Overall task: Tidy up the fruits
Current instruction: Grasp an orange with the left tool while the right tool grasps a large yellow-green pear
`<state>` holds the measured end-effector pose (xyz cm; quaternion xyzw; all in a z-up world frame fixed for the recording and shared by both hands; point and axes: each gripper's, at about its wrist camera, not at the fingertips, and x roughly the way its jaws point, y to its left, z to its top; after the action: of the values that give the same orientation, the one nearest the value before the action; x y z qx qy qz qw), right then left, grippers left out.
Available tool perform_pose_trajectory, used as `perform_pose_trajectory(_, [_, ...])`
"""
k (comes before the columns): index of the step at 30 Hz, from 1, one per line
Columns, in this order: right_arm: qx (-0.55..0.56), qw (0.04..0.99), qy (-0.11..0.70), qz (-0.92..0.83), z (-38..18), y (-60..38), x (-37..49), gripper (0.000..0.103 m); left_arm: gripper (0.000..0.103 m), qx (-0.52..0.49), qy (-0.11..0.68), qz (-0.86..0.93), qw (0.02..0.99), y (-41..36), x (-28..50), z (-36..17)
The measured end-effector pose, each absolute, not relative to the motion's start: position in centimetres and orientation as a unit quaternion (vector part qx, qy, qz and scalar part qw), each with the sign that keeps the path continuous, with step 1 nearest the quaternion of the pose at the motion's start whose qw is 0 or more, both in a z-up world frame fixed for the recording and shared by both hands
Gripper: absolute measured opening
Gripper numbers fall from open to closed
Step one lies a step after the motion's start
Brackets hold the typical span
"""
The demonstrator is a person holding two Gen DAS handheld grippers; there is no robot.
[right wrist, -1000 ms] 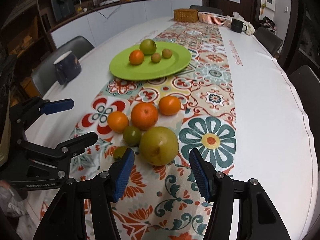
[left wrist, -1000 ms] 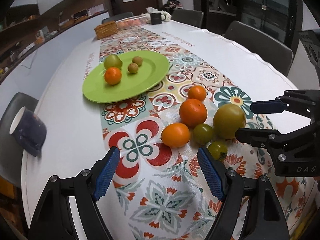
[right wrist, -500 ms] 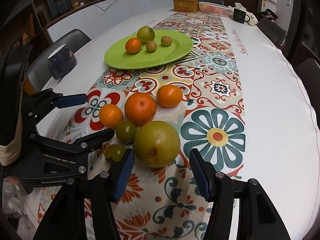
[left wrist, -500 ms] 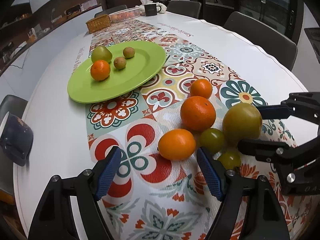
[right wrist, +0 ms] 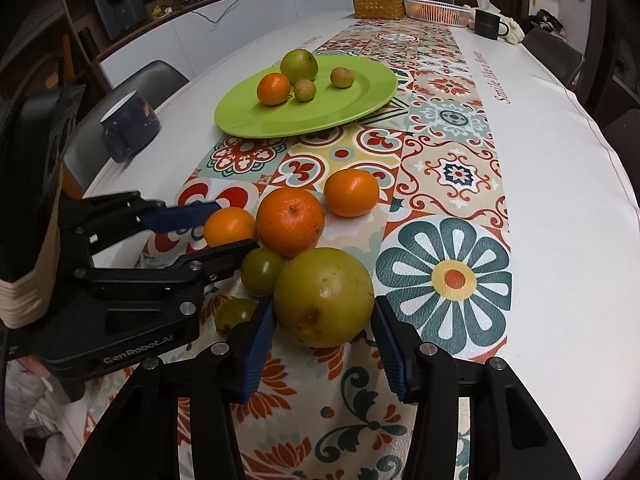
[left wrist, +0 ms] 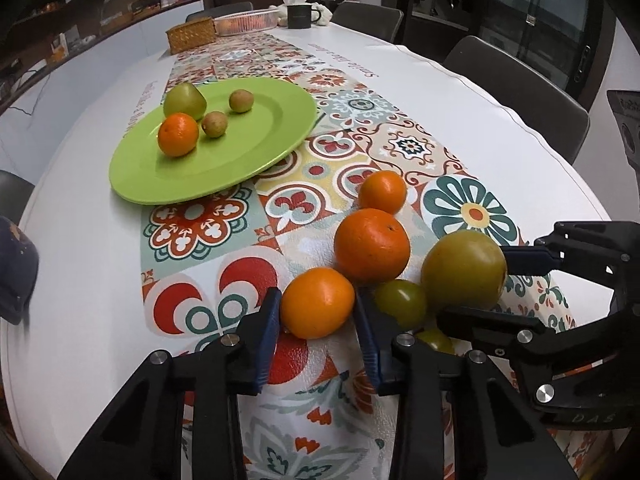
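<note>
At lower centre, the left gripper (left wrist: 316, 312) was closing, its pads touching a small orange (left wrist: 317, 303). The right gripper (right wrist: 325, 322) was closing around a large green fruit (right wrist: 324, 297), narrow gaps remaining.

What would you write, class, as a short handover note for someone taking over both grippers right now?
Left gripper: jaws closing, pads against a small orange that sits on the table runner.
Right gripper: jaws closing around the big green fruit; not clearly gripped yet.
Done: the green plate holds four fruits.
Left: six fruits beside it on the runner, counting these two: the large orange, another small orange and two small green fruits. Lift and carry them to the plate.
</note>
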<state>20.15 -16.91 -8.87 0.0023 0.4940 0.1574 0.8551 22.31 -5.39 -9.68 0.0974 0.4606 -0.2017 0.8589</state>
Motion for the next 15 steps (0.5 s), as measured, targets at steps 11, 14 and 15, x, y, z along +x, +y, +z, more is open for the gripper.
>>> perform_pose_trajectory(11, [0.015, 0.861, 0.483, 0.156, -8.3, -17.3, 19.5, 0.049, 0.036, 0.076, 0.458, -0.168, 0.870, -4.1, 20.1, -7.9])
perform_pose_trajectory(14, [0.014, 0.865, 0.475, 0.159, -7.7, -17.2, 19.1, 0.049, 0.036, 0.073, 0.452, -0.161, 0.874, -4.1, 19.6, -7.3])
perform_pose_trajectory(15, [0.015, 0.866, 0.474, 0.159, -7.6, -17.3, 19.0, 0.049, 0.036, 0.071, 0.451, -0.159, 0.875, -4.1, 19.4, -7.1])
